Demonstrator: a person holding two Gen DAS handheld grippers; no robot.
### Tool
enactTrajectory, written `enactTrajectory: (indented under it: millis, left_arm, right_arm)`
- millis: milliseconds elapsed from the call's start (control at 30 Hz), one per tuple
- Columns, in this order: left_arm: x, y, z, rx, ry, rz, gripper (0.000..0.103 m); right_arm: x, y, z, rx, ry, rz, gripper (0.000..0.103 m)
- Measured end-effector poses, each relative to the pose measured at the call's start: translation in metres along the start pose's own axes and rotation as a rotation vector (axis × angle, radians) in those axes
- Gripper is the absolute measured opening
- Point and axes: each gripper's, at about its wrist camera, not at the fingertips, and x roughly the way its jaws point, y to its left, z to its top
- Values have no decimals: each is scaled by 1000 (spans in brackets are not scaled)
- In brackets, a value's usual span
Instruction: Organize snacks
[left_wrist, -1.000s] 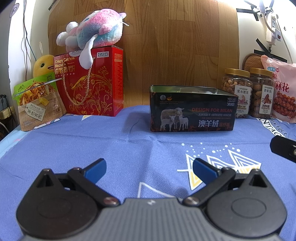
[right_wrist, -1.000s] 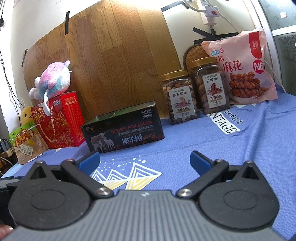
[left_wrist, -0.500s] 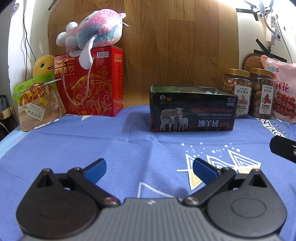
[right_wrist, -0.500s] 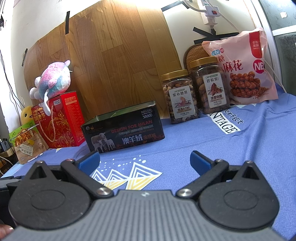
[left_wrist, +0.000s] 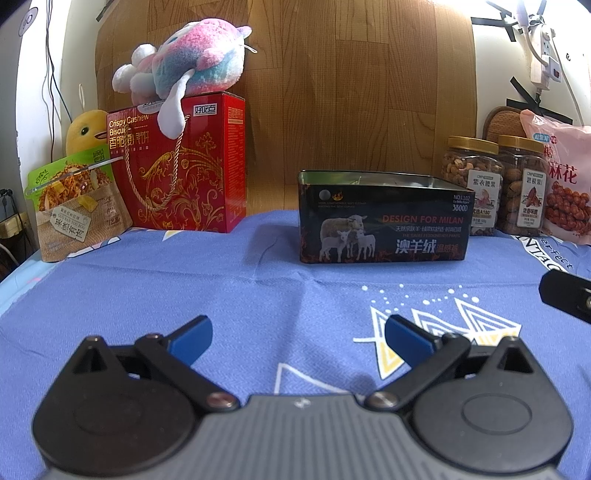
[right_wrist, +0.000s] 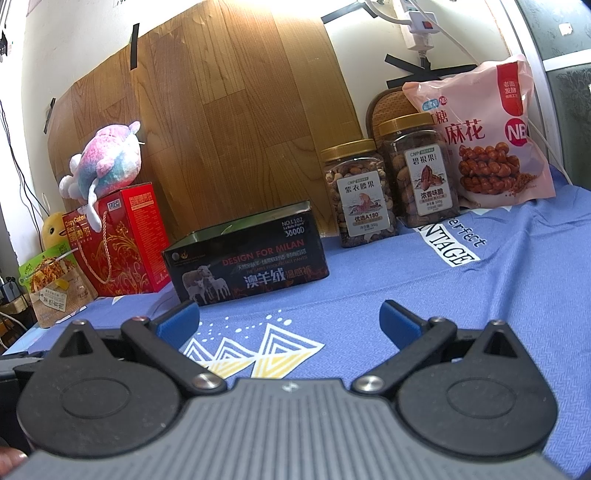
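The snacks sit in a row at the back, far ahead of both grippers: two clear plastic nut jars with gold lids (right_wrist: 360, 194) (right_wrist: 419, 170) stand side by side, touching or nearly so, and a big pink bag of twisted dough sticks (right_wrist: 484, 136) leans just behind and to the right of them. In front of the left gripper (left_wrist: 298, 334), a black open tin box with sheep on it (left_wrist: 382, 221) waits with no lid. Farther to its left stand a red cardboard biscuit box with a rope handle (left_wrist: 181, 166) and a small green and brown snack pouch (left_wrist: 74, 206). A pink and blue plush toy (left_wrist: 184, 70) lies on the red box. The left gripper has its blue fingers spread wide and holds nothing. The right gripper (right_wrist: 290, 321) is also spread wide and empty, low over the blue printed cloth (right_wrist: 517, 266). The jars look smooth and round, so they could slip or tip into each other if grabbed off-center. The soft cloth could bunch up and drag things if a gripper scrapes it.
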Motion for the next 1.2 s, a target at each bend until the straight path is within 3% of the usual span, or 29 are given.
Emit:
enactTrajectory:
  millis: [400,500,800,933,1200]
  left_arm:
    - [-3,-7,2,44,-15,32,103]
    - [-9,-10,5,27,14,-3,103]
    - [-52,-34,17,116,-19,34,103]
    - [-66,-37,20,93,-4,-6,103]
    - [-89,-38,25,95,-60,53,103]
  right_arm:
    - [0,5,0,-29,4,-16,103]
    - [-8,7,4,-57,21,-20,103]
    - [-36,-11,15,53,72,-13,103]
    - [-46,-11,16,82,77,5,103]
    - [-62,-6,21,98,45,38,103]
